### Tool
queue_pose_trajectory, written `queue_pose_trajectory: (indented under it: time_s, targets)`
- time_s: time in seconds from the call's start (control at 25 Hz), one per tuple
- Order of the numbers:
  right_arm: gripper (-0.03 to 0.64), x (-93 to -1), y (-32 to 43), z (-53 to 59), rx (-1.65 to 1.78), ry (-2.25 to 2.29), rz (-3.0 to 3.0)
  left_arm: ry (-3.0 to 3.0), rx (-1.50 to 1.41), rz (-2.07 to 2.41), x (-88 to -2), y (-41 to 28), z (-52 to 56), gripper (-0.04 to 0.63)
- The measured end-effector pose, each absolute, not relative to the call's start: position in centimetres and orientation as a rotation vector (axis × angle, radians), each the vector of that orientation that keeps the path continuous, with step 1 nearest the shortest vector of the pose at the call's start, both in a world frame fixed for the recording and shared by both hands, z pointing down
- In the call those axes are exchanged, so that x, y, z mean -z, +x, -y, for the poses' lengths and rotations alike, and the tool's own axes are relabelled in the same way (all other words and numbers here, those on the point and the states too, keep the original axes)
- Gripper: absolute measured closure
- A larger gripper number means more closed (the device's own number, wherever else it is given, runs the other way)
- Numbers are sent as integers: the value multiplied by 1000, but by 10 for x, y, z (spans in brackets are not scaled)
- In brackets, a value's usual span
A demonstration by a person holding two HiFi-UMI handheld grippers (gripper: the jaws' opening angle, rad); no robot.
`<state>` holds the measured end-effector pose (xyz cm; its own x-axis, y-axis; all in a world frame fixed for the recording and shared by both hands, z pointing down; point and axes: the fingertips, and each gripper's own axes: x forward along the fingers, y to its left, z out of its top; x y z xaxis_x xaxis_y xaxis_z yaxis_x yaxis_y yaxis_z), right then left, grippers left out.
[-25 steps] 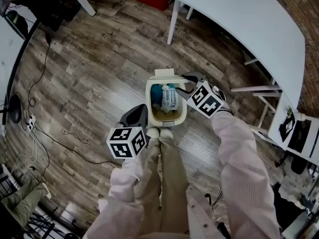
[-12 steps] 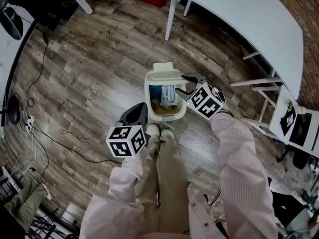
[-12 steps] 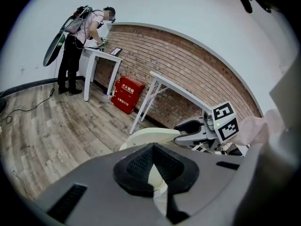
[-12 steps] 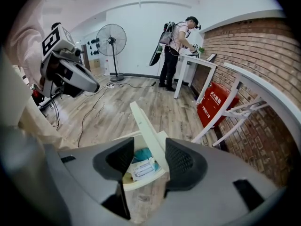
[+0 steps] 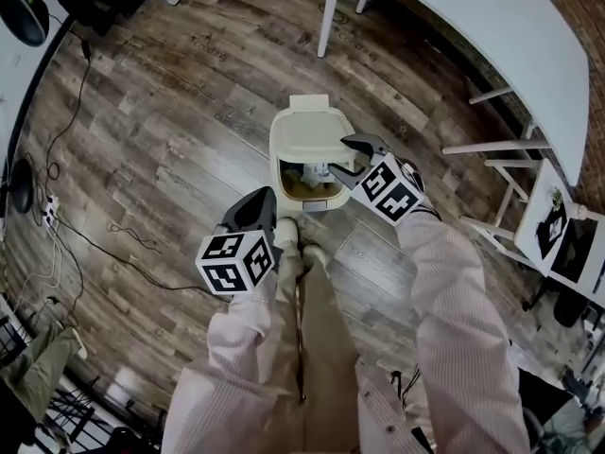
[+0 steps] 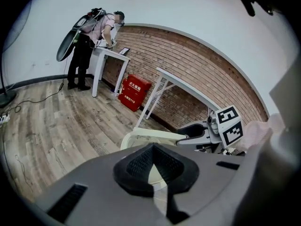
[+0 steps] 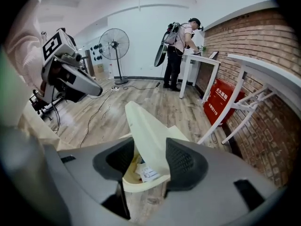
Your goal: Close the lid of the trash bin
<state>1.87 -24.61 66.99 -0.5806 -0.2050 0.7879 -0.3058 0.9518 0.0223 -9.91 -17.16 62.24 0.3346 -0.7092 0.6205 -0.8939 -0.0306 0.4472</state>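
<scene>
I am looking down at the trash bin (image 5: 284, 180), which is standing on the wooden floor (image 5: 170, 140) just in front of my shoes (image 5: 288, 239). Its lid (image 5: 310, 132) is leaning about halfway down over the bin, hinged at the bin's far side. I am seeing paper trash (image 7: 146, 172) inside the bin through the gap. My right gripper (image 5: 350, 157) is at the bin's right side, with its jaws sitting on either side of the lid's edge and pinching it. My left gripper (image 5: 257, 206) is hanging near the bin's left front corner, clamped together on nothing.

I am guessing the lid is thin, light, stiff plastic and a bit slick, so it is going to swing easily on its hinge. I am thinking the free edge, far from the hinge, is the best place to hold. I am planning to lower it slowly so it is not slamming or tipping the bin.
</scene>
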Motion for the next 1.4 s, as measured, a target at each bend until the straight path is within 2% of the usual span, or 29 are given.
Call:
queue_pose_trajectory:
  time_s: [0.6, 1.4]
  targets:
    - [403, -715, 23, 195, -94, 183, 2171, 1711, -261, 1472, -653, -90, 132, 601]
    - [404, -786, 23, 163, -273, 232, 2182, 1707, -270, 1436, -708, -80, 121, 601]
